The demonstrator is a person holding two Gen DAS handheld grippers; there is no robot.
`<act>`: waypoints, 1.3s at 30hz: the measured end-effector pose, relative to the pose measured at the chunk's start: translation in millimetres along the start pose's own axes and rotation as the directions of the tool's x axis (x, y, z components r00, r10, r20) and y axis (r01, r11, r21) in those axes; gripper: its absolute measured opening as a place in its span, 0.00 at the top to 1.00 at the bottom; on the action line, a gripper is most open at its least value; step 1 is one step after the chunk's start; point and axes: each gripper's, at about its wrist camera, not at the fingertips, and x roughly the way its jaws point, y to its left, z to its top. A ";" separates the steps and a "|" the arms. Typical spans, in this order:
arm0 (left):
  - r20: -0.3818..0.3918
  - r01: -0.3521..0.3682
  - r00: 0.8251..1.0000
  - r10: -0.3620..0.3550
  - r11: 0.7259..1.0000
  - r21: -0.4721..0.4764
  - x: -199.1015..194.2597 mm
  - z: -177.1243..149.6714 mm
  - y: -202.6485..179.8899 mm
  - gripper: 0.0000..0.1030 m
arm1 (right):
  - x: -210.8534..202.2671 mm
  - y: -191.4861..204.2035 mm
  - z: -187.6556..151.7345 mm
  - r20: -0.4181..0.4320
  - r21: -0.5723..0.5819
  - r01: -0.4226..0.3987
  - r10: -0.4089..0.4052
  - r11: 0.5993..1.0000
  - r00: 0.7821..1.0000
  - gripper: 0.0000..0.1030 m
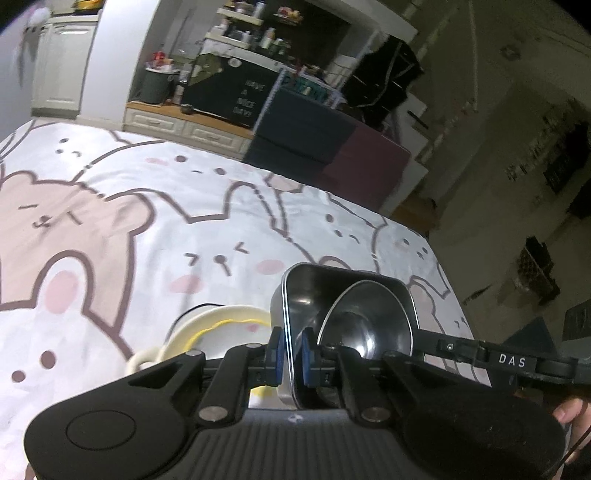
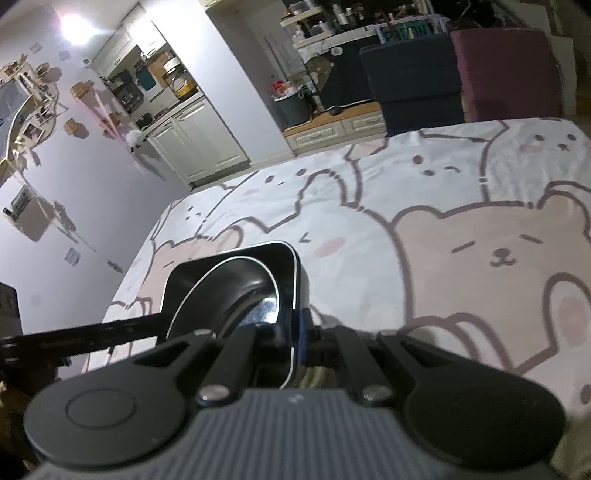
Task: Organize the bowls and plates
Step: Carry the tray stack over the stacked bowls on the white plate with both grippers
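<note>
While both grippers, left gripper (image 1: 289,354) and right gripper (image 2: 295,343), have jaws clamped on opposite walls of the square metal tray (image 1: 295,291) (round bowl (image 1: 365,317) inside), it is carried above the bed (image 1: 110,221) beside the cream plate (image 1: 221,317); next, a level set-down.

Round bowl (image 1: 365,325) inside square tray (image 1: 314,291)

You have the bedsheet (image 1: 155,206) as your landmark: white, printed with pink bears and rabbits outlined in brown. Beyond its far edge you see a dark blue block (image 1: 303,133) with a maroon block (image 1: 365,162) touching its right side. Left of those, past the sheet, runs a low white drawer unit (image 1: 184,127) with a wooden top, and a grey bin (image 1: 157,85) stands on it. Behind stand cluttered shelves (image 1: 251,29).
</note>
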 end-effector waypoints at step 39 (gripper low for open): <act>-0.132 -0.092 0.988 0.084 0.994 -0.060 25.3 -16.0 58.7 0.92 | 57.4 46.7 -21.1 -0.195 -0.050 0.066 -0.074 0.997 0.978 0.94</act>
